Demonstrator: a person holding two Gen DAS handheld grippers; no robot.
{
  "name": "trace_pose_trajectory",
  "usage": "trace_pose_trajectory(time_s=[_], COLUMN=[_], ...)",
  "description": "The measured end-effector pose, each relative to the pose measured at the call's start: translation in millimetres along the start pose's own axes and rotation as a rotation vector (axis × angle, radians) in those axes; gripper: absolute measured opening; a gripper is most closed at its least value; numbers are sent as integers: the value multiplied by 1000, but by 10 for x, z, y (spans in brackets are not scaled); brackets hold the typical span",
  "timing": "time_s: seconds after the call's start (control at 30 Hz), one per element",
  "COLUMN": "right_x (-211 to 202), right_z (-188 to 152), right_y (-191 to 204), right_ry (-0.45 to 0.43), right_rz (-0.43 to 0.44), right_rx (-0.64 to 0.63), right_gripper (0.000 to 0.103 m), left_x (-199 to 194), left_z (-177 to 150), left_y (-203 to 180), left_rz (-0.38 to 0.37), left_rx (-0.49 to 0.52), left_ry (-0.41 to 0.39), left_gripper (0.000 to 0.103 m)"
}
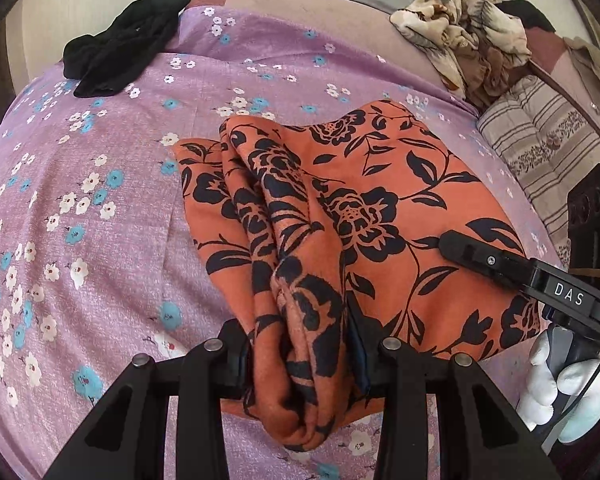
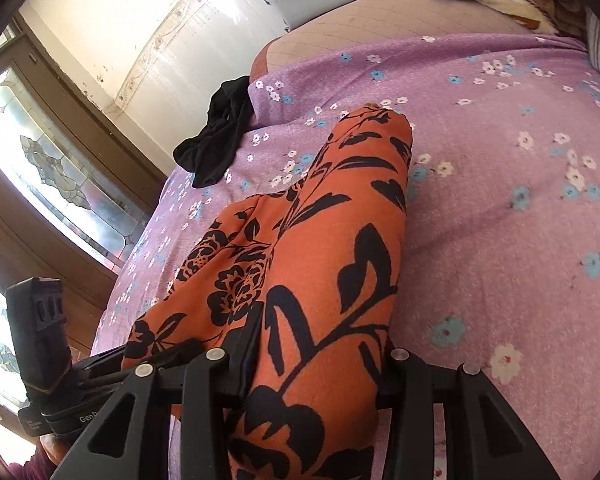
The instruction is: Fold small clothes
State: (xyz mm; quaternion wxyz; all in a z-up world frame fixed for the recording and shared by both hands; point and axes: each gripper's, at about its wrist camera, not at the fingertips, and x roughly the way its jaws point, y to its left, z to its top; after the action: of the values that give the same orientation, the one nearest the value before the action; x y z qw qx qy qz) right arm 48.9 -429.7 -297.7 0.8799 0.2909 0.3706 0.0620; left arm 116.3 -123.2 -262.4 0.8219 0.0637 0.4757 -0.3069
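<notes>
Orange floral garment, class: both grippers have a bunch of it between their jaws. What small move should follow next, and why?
Probably carry the gripped edge across and lay it on the flat part. The left gripper and right gripper each clamp a bunched fold of the orange garment, lifted off the purple floral sheet, while its far part lies spread there, so the fold looks unfinished.
</notes>
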Motion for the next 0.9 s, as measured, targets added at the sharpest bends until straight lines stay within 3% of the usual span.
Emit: trace_pose_trajectory(time_s=[0.17,0.27,0.3,0.47,0.57,0.73,0.83,0.9], right_x=[135,185,189,108,-21,-317,-421,-372], right_z=[-118,-113,-95,3,44,204,369,495], right_y=[-280,-411,-428,-366,-363,-304,-236,-158], right_ry=[78,112,116,120,83,-65,-130,-129], right_rz=[29,32,38,-36,-76,-189,-126,-67], right_rx=[146,212,221,179,162,78,52,39], right_gripper=[43,54,55,61,61,61,61,59], left_x=[19,-36,-74,-236,-321,-313,-265,-227], left_z=[-37,-55,-69,-73,-16,87,114,124], left_y=[37,-12,-29,-95,-80,21,80,111], left_rz=[19,63,95,177,212,233,266,280], left_rx=[-7,17,27,63,56,3,-4,-12], left_ry=[18,-5,-23,-99,-140,-148,-145,-135], left_gripper=[44,55,60,61,61,61,61,61])
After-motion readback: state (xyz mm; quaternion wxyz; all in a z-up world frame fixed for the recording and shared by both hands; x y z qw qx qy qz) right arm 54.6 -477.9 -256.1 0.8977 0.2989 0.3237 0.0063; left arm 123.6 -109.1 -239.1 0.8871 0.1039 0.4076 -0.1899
